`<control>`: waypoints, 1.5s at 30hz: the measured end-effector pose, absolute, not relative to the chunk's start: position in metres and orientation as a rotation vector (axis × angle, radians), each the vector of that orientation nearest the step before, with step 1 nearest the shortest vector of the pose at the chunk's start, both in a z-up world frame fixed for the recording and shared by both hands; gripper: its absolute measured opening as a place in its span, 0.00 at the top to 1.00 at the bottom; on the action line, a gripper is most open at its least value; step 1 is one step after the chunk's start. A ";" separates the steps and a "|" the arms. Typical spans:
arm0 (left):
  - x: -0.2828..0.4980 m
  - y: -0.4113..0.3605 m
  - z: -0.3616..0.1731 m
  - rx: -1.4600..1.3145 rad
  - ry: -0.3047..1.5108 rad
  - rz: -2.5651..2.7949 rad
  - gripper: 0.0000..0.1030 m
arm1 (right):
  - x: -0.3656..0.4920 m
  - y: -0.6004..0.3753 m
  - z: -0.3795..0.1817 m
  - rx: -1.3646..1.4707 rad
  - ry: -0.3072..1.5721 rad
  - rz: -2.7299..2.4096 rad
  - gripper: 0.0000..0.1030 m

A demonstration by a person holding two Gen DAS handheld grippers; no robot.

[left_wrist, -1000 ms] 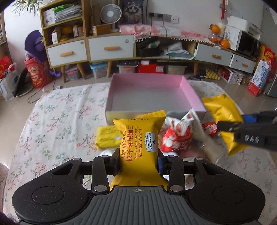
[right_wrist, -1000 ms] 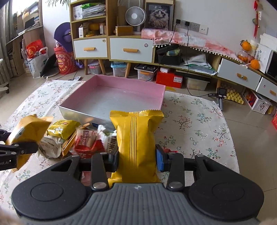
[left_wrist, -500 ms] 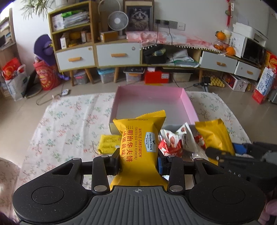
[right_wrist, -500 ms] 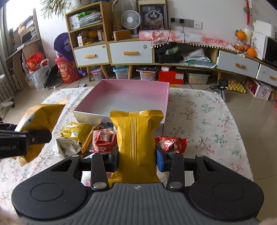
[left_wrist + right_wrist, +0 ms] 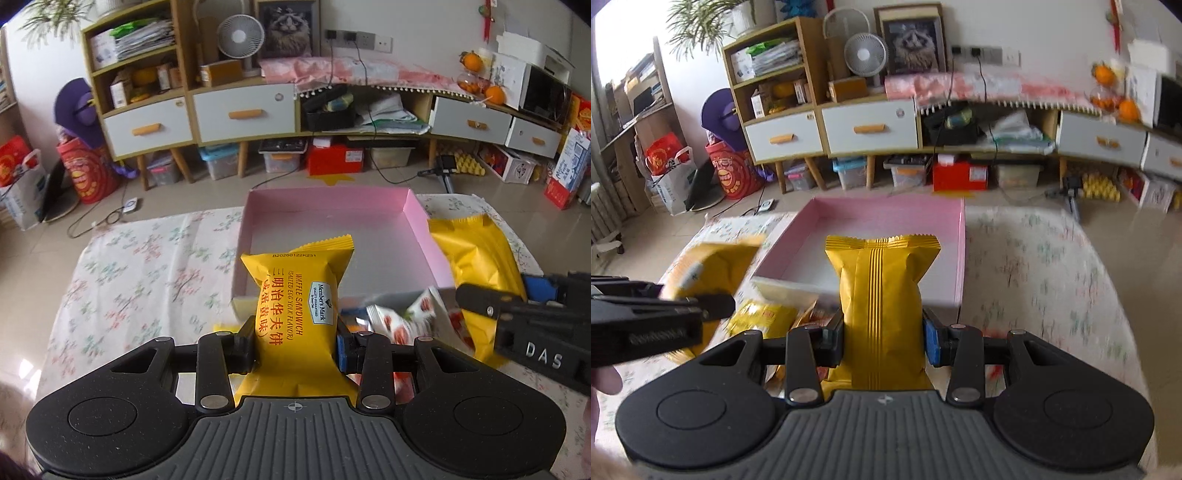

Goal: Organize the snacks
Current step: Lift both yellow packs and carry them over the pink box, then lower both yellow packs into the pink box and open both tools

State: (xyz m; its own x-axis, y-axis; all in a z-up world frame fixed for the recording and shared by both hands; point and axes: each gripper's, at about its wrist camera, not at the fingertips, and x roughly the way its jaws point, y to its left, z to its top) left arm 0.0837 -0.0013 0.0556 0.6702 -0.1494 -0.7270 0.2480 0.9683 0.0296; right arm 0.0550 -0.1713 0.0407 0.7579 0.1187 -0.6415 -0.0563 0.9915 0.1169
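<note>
My left gripper [image 5: 295,343] is shut on a yellow waffle sandwich packet [image 5: 299,295], held upright in front of the pink box [image 5: 424,229]. In the right wrist view my right gripper [image 5: 882,339] is shut on a golden yellow packet [image 5: 882,291] with its plain back showing, also held before the pink box [image 5: 960,240]. Each gripper shows in the other's view: the right gripper [image 5: 498,291] with its packet [image 5: 476,251] by the box's right wall, the left gripper [image 5: 690,295] with its packet [image 5: 713,266] at the left.
Loose snacks lie on the floral cloth [image 5: 147,266] before the box: white-and-red packets [image 5: 402,317] and a small yellow packet [image 5: 761,317]. Behind stand a drawer cabinet [image 5: 240,110] and floor clutter. The right wrist view is motion-blurred.
Both grippers have drawn back from the snack pile with their packets still clamped. The right gripper's packet now sits higher in the left view, beside the box's right wall.
</note>
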 end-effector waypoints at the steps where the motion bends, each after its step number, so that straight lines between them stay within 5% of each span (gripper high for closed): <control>1: 0.093 -0.002 0.053 0.133 0.804 -0.234 0.65 | 0.063 -0.173 0.037 0.090 0.698 0.094 0.64; 14: 0.194 -0.014 0.004 0.154 0.727 -0.312 0.65 | 0.154 -0.194 0.009 0.112 0.686 0.098 0.64; 21: 0.196 -0.007 -0.034 0.141 0.806 -0.232 0.65 | 0.162 -0.178 -0.020 -0.036 0.731 0.087 0.64; 36: 0.173 -0.007 -0.030 0.131 0.884 -0.231 0.65 | 0.147 -0.171 -0.028 -0.114 0.830 0.110 0.63; 41: 0.169 -0.003 -0.026 0.097 0.878 -0.214 0.52 | 0.147 -0.173 -0.027 -0.092 0.850 0.103 0.57; 45: 0.154 -0.003 -0.012 0.071 0.838 -0.213 0.23 | 0.137 -0.177 -0.018 -0.052 0.850 0.109 0.37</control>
State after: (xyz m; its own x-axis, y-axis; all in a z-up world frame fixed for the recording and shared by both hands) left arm 0.1542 -0.0030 -0.0124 0.6492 -0.1597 -0.7437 0.2155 0.9763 -0.0216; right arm 0.1370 -0.1770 -0.0177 0.6546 0.0752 -0.7522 -0.1166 0.9932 -0.0022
